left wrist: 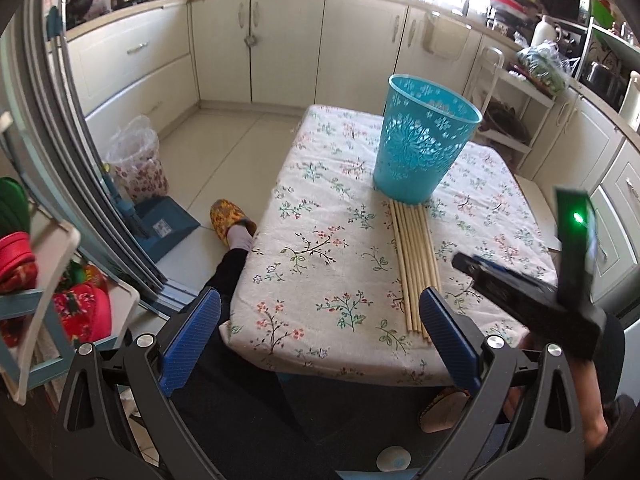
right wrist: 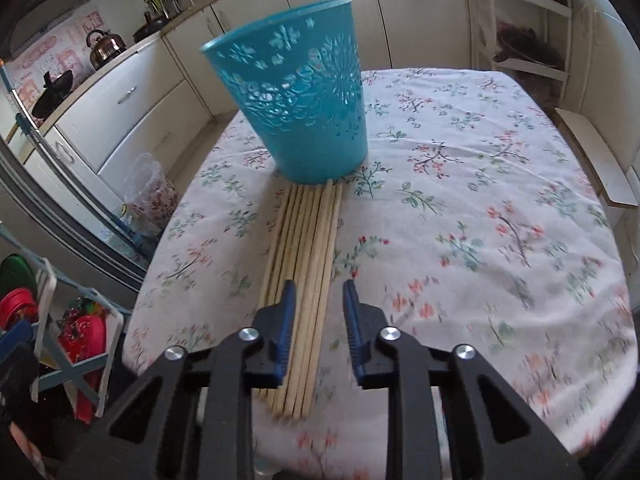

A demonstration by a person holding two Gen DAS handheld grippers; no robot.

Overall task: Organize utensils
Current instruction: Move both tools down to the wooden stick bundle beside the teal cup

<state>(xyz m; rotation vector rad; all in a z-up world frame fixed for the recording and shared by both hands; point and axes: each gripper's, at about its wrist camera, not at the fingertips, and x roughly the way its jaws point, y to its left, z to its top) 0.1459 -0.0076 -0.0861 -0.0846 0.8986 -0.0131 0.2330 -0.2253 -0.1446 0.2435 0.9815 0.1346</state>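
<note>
Several wooden chopsticks (left wrist: 414,260) lie side by side on the floral tablecloth (left wrist: 320,200), far ends touching a teal perforated basket (left wrist: 424,140) that stands upright. My left gripper (left wrist: 320,312) is open and empty, held back over the table's near edge, left of the chopsticks. My right gripper (right wrist: 319,296) is open, low over the near part of the chopsticks (right wrist: 308,248), with some of them between its fingers; the basket (right wrist: 300,104) stands beyond. The right gripper's body shows in the left wrist view (left wrist: 520,292).
The tablecloth (right wrist: 480,200) covers a small table. Kitchen cabinets (left wrist: 256,48) run behind. A bin with a bag (left wrist: 136,160), a dustpan and a slippered foot (left wrist: 232,220) are on the floor at left. A shelf rack (right wrist: 520,20) stands at right.
</note>
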